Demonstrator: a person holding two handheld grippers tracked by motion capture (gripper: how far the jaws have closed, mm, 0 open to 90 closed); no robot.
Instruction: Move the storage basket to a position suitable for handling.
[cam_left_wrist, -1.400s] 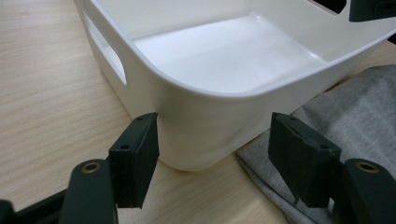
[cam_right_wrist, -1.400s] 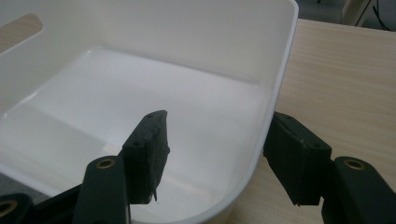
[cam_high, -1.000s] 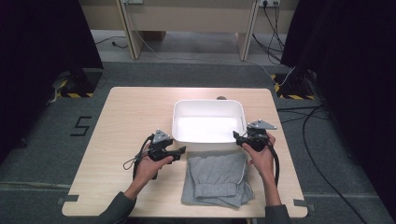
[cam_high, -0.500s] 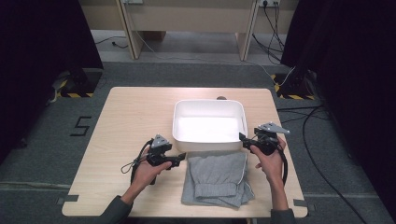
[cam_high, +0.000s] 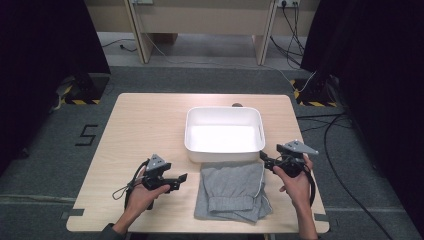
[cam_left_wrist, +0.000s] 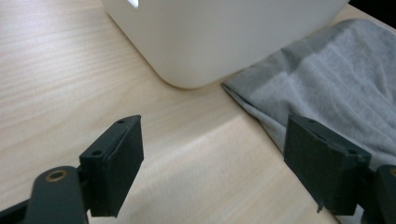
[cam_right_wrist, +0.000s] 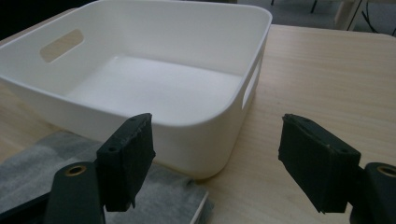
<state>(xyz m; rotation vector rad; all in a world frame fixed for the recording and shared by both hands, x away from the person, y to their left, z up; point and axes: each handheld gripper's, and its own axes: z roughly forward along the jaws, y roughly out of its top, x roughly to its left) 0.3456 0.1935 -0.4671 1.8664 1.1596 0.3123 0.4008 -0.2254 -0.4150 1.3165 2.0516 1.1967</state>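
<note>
Shorts (cam_high: 232, 192) lie folded by the bin (cam_high: 224, 152); both grippers, left (cam_high: 181, 178) and right (cam_high: 263, 157), have just been opening with nothing between the jaws, so pinch both near corners evenly before lifting.

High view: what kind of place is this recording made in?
Probably a lab recording station: a light wooden table on grey carpet, black curtains at both sides, and loose cables on the floor.

1. A light wood-grain table (cam_high: 150, 125) is set on grey carpeted floor (cam_high: 200, 80); notches are cut into its near corners.
2. Pale wooden furniture legs (cam_high: 135, 30) are seen beyond the table, against a light wall panel.
3. Dark curtains (cam_high: 45, 35) are hung at both sides.
4. Black cables (cam_high: 340, 135) are trailed across the floor at right.
5. Yellow-black hazard tape (cam_high: 75, 101) and a "5" floor mark (cam_high: 86, 135) are noted at left.
</note>
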